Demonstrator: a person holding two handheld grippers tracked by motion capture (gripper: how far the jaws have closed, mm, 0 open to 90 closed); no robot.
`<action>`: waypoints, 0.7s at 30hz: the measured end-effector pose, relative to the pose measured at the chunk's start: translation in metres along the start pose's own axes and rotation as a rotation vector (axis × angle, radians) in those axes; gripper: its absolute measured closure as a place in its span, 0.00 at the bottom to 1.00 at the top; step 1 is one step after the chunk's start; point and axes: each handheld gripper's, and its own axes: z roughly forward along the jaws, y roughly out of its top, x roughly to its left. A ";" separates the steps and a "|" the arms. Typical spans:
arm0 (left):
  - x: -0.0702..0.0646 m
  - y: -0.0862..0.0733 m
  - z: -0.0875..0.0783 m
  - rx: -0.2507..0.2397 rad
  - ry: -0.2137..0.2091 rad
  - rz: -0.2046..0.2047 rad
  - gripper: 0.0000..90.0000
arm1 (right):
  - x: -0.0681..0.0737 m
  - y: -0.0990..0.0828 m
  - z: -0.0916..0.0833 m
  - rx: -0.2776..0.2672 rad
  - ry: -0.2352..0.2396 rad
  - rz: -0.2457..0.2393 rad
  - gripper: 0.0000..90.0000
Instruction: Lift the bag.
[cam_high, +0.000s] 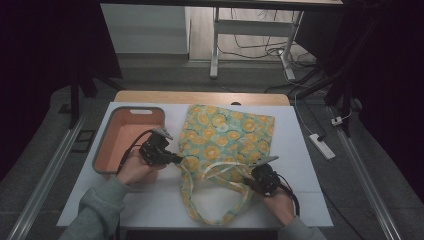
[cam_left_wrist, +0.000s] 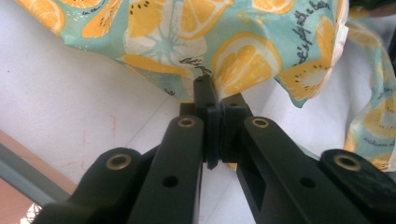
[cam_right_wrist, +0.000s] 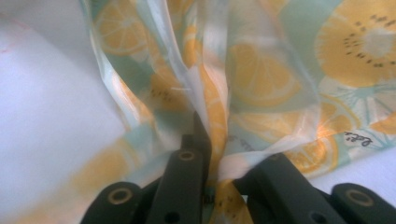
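Both grippers have the fruit-print tote bag (cam_high: 225, 135) now. The bag lies flat at the middle of the white table (cam_high: 300, 200), its 2 handles looping toward 6 o'clock. The left gripper (cam_high: 172, 159) is clamped on the bag's corner at about 8 o'clock; the right gripper (cam_high: 255, 176) is pinched on cloth at the mouth edge near 5 o'clock. So the grasping looks done; lifting, folding or moving it, perhaps toward the orange bin (cam_high: 102, 150) at 9 o'clock, seems left. The left gripper view shows printed lettering on the cloth; the right gripper view shows the bunched folds by the handle (cam_right_wrist: 205, 70).
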 end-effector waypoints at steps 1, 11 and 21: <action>-0.001 0.000 -0.001 -0.005 -0.003 0.000 0.98 | -0.001 -0.001 -0.004 -0.008 0.007 0.003 0.97; -0.015 0.006 -0.015 -0.059 -0.013 0.045 0.98 | -0.006 0.010 -0.078 -0.274 0.043 -0.008 0.98; -0.015 0.012 -0.039 -0.157 -0.033 0.046 0.99 | -0.017 0.026 -0.113 -0.410 0.066 -0.020 0.99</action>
